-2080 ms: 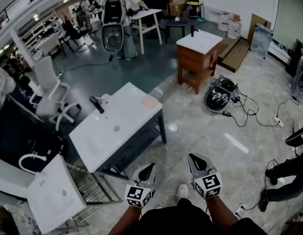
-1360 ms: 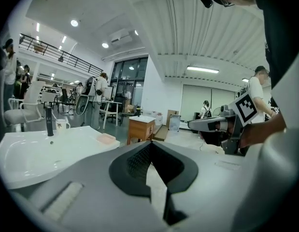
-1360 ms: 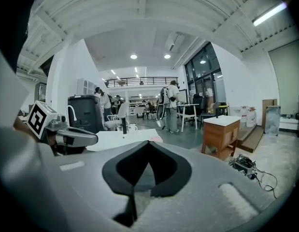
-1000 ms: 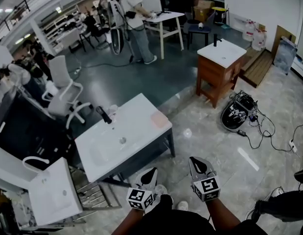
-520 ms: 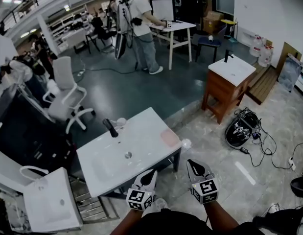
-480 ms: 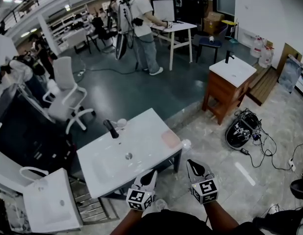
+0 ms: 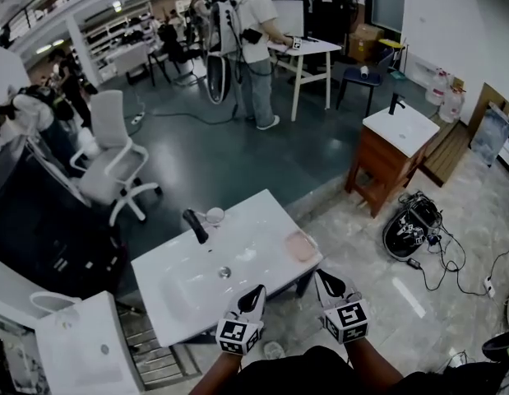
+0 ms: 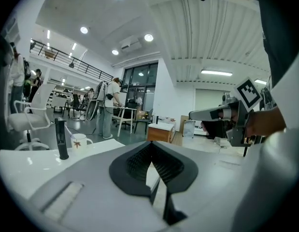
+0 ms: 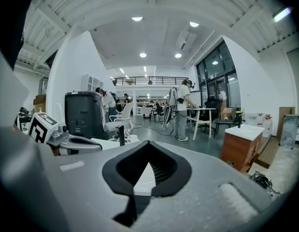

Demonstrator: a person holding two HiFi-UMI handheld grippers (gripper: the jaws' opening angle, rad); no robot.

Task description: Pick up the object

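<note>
Both jaws together, empty: left gripper [image 7: 256, 291], right gripper [image 7: 322, 277]; pink pad [image 7: 302, 245] on basin top [image 7: 252, 227] beyond right jaws.

Head view steeply down; gripper views level toward washstand [image 7: 254, 237].

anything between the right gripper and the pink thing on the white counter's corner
Nothing visible. The shut right gripper hangs by a corner of the white counter, and the pink pad lies alone on that corner. The mug and black faucet stand at the far edge, well aside.
</note>
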